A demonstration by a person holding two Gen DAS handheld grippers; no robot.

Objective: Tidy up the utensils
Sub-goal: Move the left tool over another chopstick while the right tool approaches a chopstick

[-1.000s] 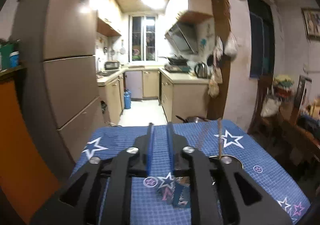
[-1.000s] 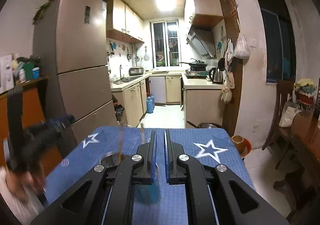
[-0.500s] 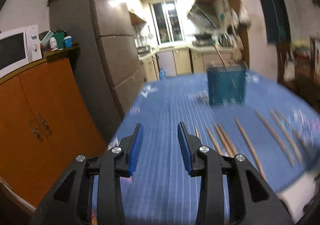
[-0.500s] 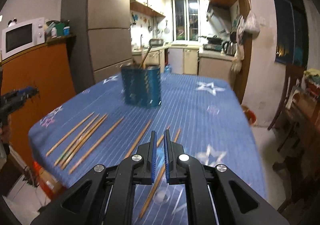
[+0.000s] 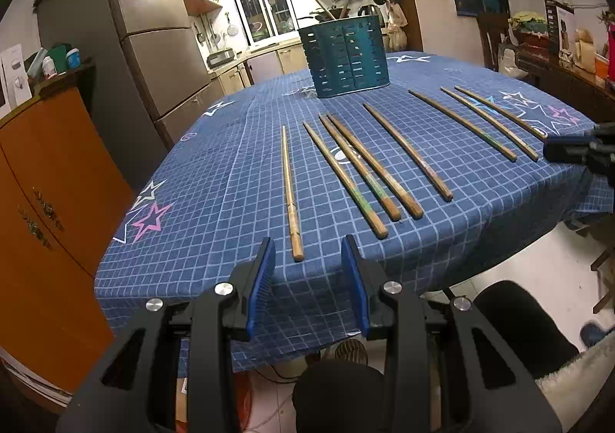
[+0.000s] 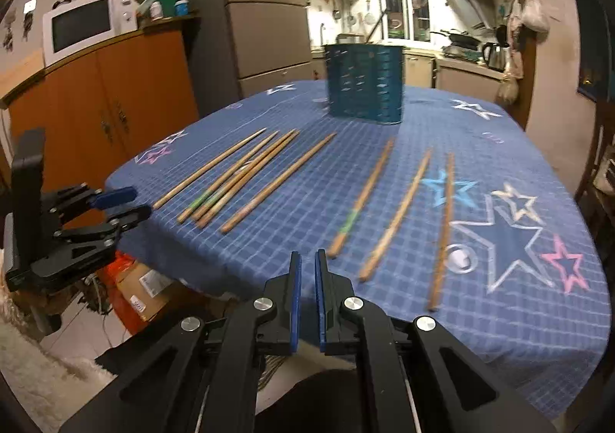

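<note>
Both tools pulled back from over the holder [image 5: 348, 54] to the bench [image 5: 215, 179] edge. My left tool [image 5: 307, 271] now gapes wide, empty; right tool [image 6: 305, 275] nearly closed, empty. Eight chopsticks [image 5: 290, 187] lie ahead, holder beyond. Next pick starts, I reckon.

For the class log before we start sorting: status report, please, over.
Left tool open, empty. Right tool shut, empty. Eight loose wooden chopsticks flat on blue checked tablecloth; teal slotted holder upright behind. Path unobstructed.
</note>
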